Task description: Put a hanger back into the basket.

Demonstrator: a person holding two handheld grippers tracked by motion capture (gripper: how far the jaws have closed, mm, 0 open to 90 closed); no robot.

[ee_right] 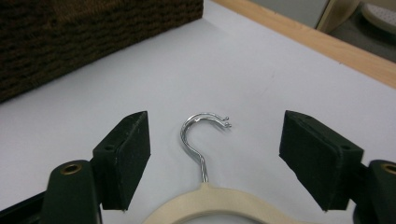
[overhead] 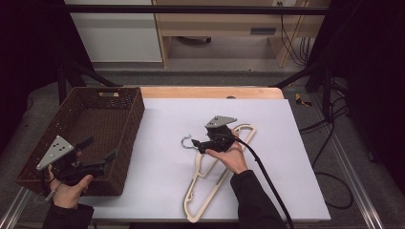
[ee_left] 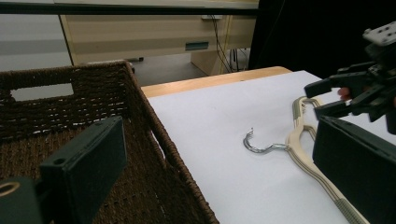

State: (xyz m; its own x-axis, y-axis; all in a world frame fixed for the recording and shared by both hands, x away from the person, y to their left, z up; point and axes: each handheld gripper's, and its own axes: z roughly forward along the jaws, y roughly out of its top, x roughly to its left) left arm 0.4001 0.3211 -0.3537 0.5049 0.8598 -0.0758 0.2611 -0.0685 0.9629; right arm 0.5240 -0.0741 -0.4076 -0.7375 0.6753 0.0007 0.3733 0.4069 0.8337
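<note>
White table (overhead: 286,143) bears hanger (overhead: 210,191) and basket (overhead: 129,143)

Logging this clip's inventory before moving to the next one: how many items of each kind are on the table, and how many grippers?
Hangers: 1, cream with a metal hook, lying flat on the white sheet.
Baskets: 1, dark brown wicker basket, at the table's left.
Grippers: 2, left gripper over the basket, right gripper at the hanger's hook, both with jaws apart.
Total: 4
</note>
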